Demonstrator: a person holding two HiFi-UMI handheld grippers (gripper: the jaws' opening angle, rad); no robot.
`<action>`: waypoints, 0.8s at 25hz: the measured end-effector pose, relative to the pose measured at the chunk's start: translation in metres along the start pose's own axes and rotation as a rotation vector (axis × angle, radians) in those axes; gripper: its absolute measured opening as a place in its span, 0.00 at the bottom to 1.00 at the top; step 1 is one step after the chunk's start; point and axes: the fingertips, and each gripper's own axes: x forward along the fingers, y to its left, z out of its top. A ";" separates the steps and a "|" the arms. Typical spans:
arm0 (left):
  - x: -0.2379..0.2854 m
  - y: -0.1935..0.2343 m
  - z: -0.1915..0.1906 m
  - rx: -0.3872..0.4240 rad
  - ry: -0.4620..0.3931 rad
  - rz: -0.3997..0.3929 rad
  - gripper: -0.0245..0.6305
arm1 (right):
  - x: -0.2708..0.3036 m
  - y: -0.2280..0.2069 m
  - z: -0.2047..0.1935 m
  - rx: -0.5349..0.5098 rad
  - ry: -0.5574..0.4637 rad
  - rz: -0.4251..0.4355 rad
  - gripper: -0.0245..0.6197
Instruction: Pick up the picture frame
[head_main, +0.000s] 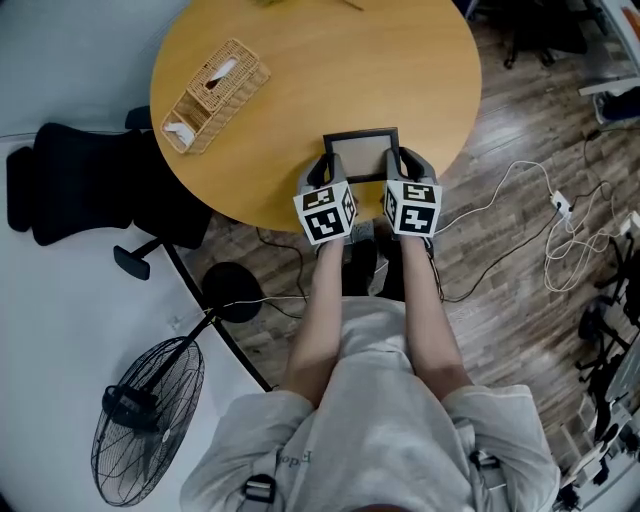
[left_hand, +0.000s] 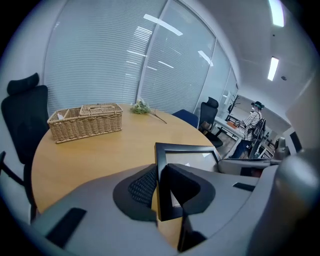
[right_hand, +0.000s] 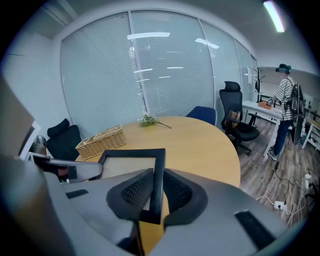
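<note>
A black picture frame (head_main: 361, 140) with a pale panel hangs over the near edge of the round wooden table (head_main: 300, 80), held from both sides. My left gripper (head_main: 326, 172) is shut on the frame's left bar (left_hand: 161, 185), its pads pressed on either face. On the frame's right bar (right_hand: 157, 185) my right gripper (head_main: 402, 170) is shut the same way. In the right gripper view the frame (right_hand: 145, 156) tilts up off the tabletop, and the left gripper (right_hand: 75, 170) shows beyond its far corner.
A wicker basket (head_main: 213, 93) with tissues sits on the table's left part. A green sprig (left_hand: 142, 107) lies at the far side. Black office chairs (head_main: 80, 185) stand left of the table; a floor fan (head_main: 148, 415) and cables (head_main: 540, 215) are on the floor. A person (right_hand: 285, 100) stands far off.
</note>
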 end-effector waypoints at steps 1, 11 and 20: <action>-0.002 -0.001 0.006 0.001 -0.013 0.000 0.17 | -0.002 0.001 0.007 -0.006 -0.012 0.003 0.15; -0.024 -0.012 0.074 0.022 -0.138 -0.011 0.17 | -0.016 0.007 0.072 -0.039 -0.123 0.045 0.15; -0.054 -0.023 0.130 0.042 -0.256 -0.044 0.17 | -0.044 0.017 0.133 -0.096 -0.250 0.056 0.15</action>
